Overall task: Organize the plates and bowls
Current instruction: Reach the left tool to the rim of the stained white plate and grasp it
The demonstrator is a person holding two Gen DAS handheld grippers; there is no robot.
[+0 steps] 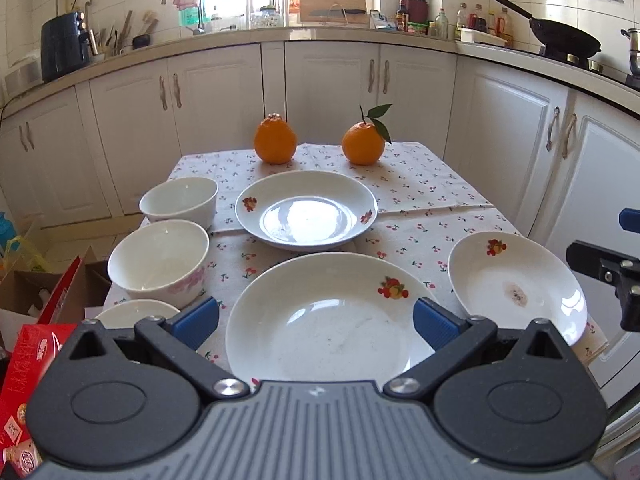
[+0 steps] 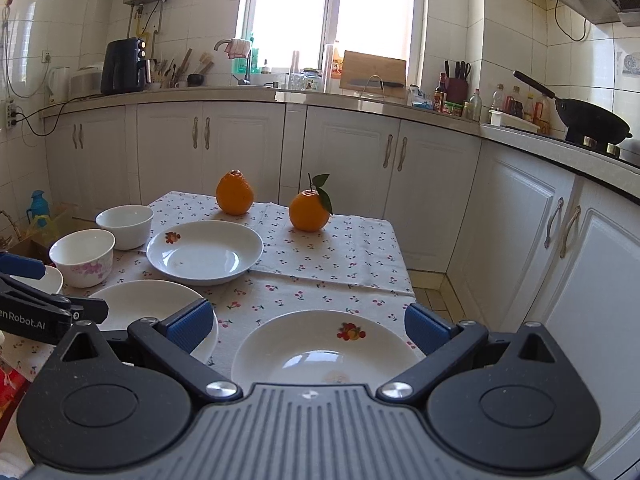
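Left gripper [image 1: 316, 320]: hovering level over near plate [image 1: 320, 320], jaws spread wide, gripping nothing.
Right gripper [image 2: 308, 326]: hovering level over right plate [image 2: 320, 352], jaws likewise wide, empty.

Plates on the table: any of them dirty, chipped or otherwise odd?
One: the plate at the right edge has a small brownish smear on its inner surface. The near plate shows faint specks. No chips visible; the far plate looks clean.

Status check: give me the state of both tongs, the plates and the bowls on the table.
left tongs: open, empty
right tongs: open, empty
three plates: separate, unstacked, upright
two bowls: upright, empty, side by side
oranges: standing on the cloth
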